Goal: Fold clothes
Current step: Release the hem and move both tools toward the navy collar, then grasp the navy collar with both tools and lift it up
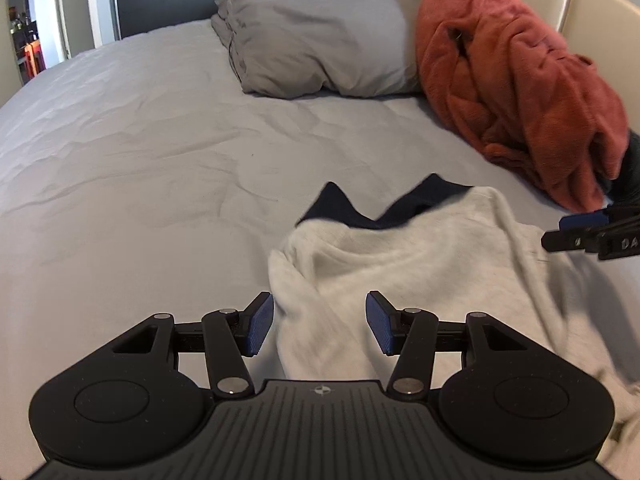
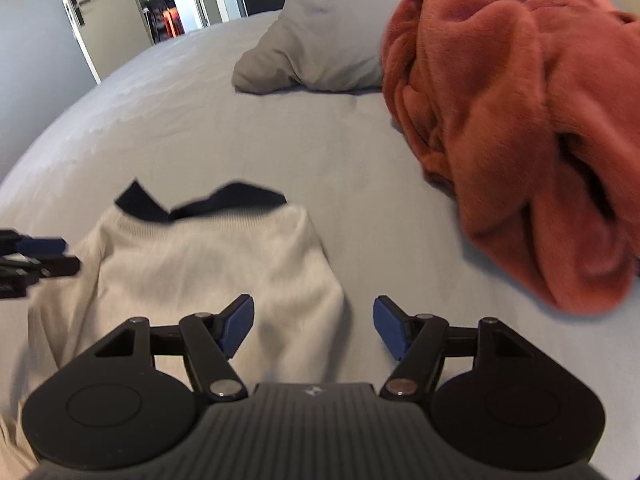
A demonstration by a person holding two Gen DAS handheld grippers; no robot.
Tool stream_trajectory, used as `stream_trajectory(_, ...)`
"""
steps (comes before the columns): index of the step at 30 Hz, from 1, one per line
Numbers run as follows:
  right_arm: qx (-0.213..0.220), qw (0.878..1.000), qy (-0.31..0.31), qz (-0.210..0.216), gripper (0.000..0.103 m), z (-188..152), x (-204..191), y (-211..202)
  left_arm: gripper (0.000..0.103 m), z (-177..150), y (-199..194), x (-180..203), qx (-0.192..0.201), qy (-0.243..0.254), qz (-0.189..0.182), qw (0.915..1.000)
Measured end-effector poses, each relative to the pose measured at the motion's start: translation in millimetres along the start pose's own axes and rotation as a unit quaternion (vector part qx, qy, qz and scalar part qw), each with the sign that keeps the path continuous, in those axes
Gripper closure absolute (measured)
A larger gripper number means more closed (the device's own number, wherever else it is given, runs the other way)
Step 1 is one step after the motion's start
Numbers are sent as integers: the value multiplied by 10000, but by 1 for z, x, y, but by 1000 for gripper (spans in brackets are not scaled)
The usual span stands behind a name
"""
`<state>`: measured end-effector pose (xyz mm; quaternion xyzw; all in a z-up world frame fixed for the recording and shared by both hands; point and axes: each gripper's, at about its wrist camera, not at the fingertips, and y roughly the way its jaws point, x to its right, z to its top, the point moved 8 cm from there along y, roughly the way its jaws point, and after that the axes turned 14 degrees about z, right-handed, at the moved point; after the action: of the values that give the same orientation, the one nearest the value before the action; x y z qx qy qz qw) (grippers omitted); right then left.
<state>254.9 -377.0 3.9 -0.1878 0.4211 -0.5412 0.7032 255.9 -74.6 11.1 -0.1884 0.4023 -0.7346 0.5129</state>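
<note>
A cream sweater (image 1: 420, 264) with a dark navy collar (image 1: 380, 204) lies on the grey bed sheet (image 1: 140, 160). It also shows in the right wrist view (image 2: 208, 260) with its collar (image 2: 224, 200) at the far end. My left gripper (image 1: 319, 326) is open and empty over the sweater's left edge. My right gripper (image 2: 314, 326) is open and empty over the sweater's right edge. Each gripper's tips show at the edge of the other view: the right one (image 1: 576, 232) and the left one (image 2: 40, 258).
A rust-red fleece blanket (image 1: 520, 92) is heaped at the right, also in the right wrist view (image 2: 520, 120). A grey pillow (image 1: 320, 36) lies at the head of the bed by a cream headboard (image 1: 592, 4). A door (image 2: 100, 12) stands open at the far left.
</note>
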Motion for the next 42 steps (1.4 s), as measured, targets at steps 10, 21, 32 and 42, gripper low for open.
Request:
stream_trajectory(10,-127,9987,4,488,57,27,19,58,52,8,56,-3,-53,189,-108,9997)
stream_trajectory(21,39,9988,-350,335,89,43,-1,68,85,22,52,1,-46,-45,-278,9996)
stream_trajectory(32,590,9948,-719,417,90,72,-53,-43,91,55,-70,-11,680,217,-296,9970)
stream_trajectory(42,1210,9793,-1521,559,92,21,-134,-190,93,14,-227,1,1564,732,-439,9840)
